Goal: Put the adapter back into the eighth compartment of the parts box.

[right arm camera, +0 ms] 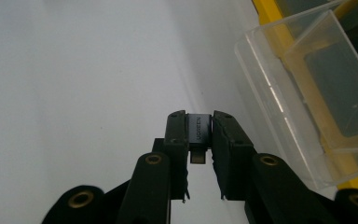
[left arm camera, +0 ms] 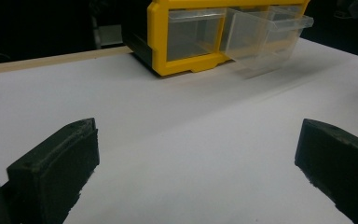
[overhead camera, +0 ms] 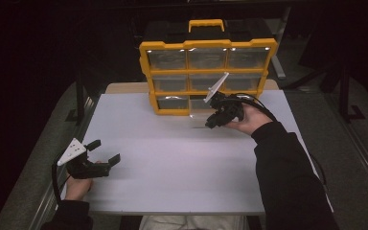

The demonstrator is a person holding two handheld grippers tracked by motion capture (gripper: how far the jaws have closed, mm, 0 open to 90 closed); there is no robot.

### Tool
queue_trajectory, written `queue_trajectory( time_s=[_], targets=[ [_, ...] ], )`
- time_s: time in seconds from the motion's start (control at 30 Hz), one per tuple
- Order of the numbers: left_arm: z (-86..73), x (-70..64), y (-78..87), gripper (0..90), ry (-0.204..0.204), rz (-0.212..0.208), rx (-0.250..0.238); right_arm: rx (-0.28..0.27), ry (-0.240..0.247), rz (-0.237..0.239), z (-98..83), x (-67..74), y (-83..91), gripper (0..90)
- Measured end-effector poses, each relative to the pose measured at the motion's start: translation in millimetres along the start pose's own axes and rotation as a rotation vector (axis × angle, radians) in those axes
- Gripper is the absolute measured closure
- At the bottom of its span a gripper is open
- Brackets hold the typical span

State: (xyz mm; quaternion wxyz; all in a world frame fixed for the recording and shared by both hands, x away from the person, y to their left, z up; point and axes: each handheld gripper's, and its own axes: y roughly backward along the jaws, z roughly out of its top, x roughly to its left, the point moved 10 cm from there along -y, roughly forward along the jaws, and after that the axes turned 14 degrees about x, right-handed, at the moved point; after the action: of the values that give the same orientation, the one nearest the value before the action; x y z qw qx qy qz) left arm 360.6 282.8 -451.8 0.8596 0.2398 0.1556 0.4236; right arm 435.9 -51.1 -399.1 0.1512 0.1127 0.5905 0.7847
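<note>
Right claw (right arm camera: pixel 199 140) is clamped on a small dark adapter (right arm camera: pixel 199 132), held just beside the pulled-out clear drawer (right arm camera: pixel 307 93) of the yellow organizer (overhead camera: pixel 208 76); left claw (overhead camera: pixel 104 152) rests open, well apart.

Dim surroundings, brightly lit table (overhead camera: pixel 172 172), soft focus

White table (overhead camera: pixel 172 158), grey floor (overhead camera: pixel 33 158), dark room

One yellow drawer cabinet (overhead camera: pixel 208 76) with nine clear drawers (three rows of three, one (left arm camera: pixel 265 39) at the lower middle pulled out), two grippers (overhead camera: pixel 106 151) (overhead camera: pixel 212 120), one small dark adapter (right arm camera: pixel 199 130), one white table (overhead camera: pixel 172 158).
</note>
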Motion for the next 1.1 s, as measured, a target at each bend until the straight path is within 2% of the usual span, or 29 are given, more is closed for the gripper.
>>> queue_trajectory(
  time_s=[0.93, 1.1],
  targets=[
    [0.6, 0.2, 0.6, 0.0, 0.002, -0.003, -0.005, 0.022, 0.003, -0.036, 29.1, -21.6, 10.2, 74.5],
    [0.6, 0.1, 0.7, 0.0, 0.001, -0.003, -0.004, 0.012, -0.005, -0.033, 34.3, -26.2, 11.1, 74.6]
  ],
)
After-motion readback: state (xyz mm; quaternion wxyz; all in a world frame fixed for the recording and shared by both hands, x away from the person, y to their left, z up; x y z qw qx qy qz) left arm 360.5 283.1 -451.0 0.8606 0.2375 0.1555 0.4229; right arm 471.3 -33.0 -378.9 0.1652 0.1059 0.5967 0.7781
